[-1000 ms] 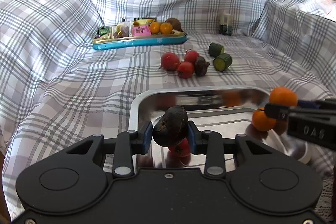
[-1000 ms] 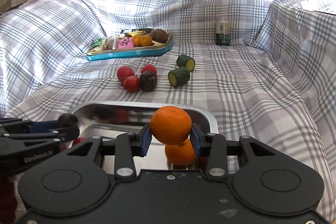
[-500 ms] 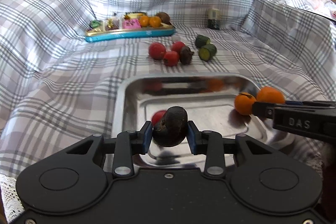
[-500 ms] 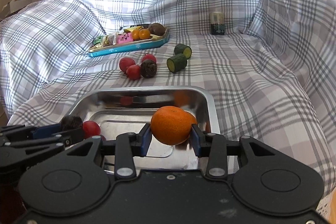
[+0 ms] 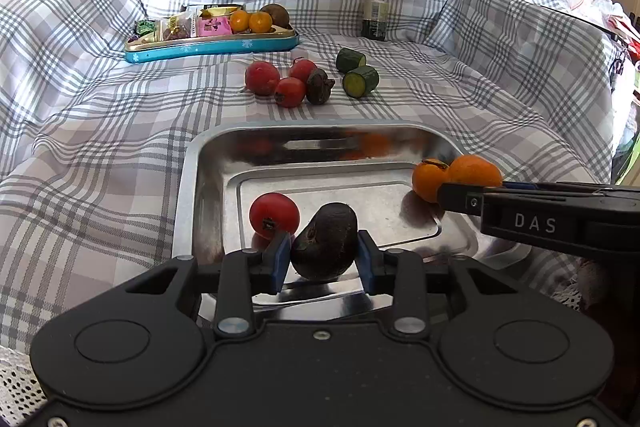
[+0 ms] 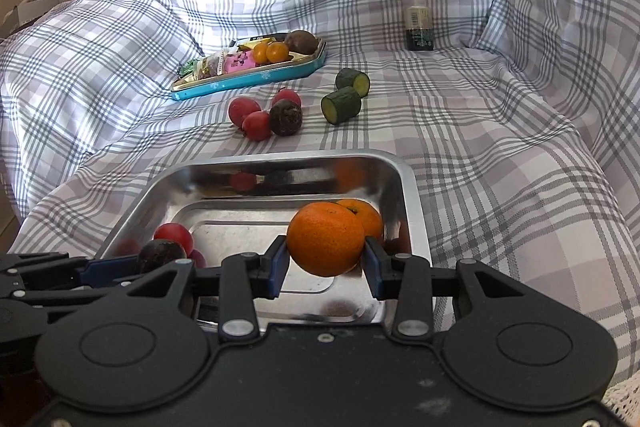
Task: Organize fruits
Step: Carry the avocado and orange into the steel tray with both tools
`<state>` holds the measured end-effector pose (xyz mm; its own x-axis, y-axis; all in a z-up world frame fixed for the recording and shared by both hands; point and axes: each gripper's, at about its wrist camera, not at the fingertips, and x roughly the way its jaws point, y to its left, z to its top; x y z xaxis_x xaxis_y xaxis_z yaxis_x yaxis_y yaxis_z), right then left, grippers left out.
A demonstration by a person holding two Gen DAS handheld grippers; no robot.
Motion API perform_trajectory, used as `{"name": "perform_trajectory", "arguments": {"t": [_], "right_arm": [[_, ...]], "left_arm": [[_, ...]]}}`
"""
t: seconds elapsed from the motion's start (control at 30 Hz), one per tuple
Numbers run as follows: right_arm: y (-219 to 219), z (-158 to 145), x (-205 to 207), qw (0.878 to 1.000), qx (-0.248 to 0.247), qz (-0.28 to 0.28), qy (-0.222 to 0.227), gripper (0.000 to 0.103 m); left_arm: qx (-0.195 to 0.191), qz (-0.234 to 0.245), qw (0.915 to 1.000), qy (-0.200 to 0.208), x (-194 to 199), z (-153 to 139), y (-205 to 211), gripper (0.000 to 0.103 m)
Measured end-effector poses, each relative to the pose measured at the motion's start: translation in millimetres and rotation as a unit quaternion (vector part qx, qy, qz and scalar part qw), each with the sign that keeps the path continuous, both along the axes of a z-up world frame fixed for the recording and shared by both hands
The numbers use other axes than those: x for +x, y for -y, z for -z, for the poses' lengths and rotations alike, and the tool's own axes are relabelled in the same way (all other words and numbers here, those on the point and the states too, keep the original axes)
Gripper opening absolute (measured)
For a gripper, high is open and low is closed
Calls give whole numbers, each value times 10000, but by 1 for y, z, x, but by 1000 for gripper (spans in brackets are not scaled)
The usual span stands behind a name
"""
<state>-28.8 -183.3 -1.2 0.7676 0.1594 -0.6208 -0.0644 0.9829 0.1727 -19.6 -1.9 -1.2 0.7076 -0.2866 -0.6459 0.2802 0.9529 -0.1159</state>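
My left gripper (image 5: 323, 254) is shut on a dark purple fruit (image 5: 325, 242) just above the near part of the steel tray (image 5: 192, 187). A red fruit (image 5: 274, 215) lies in the tray beside it. My right gripper (image 6: 326, 261) is shut on an orange (image 6: 325, 242) over the tray's right side (image 6: 406, 195), in front of a second orange (image 6: 366, 215) lying in the tray. The right gripper also shows in the left wrist view (image 5: 472, 189).
On the plaid cloth beyond the tray lie three red fruits (image 5: 262, 78), a dark fruit (image 5: 319, 86) and two cucumber pieces (image 5: 360, 79). A blue tin tray (image 5: 208, 45) with snacks and fruits sits at the back left. A small can (image 5: 375, 19) stands at the back.
Both grippers have pulled back and lowered toward the near side of the steel tray, each still holding its fruit. The red fruit and second orange in the tray now show more fully.
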Motion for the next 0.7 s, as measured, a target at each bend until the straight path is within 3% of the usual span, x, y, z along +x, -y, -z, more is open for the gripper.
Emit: {"name": "perform_trajectory", "arguments": {"t": [0.7], "right_arm": [[-2, 0, -3, 9998, -4, -105, 171, 42]], "left_arm": [[-147, -60, 9999, 64, 0, -1, -4, 45]]}}
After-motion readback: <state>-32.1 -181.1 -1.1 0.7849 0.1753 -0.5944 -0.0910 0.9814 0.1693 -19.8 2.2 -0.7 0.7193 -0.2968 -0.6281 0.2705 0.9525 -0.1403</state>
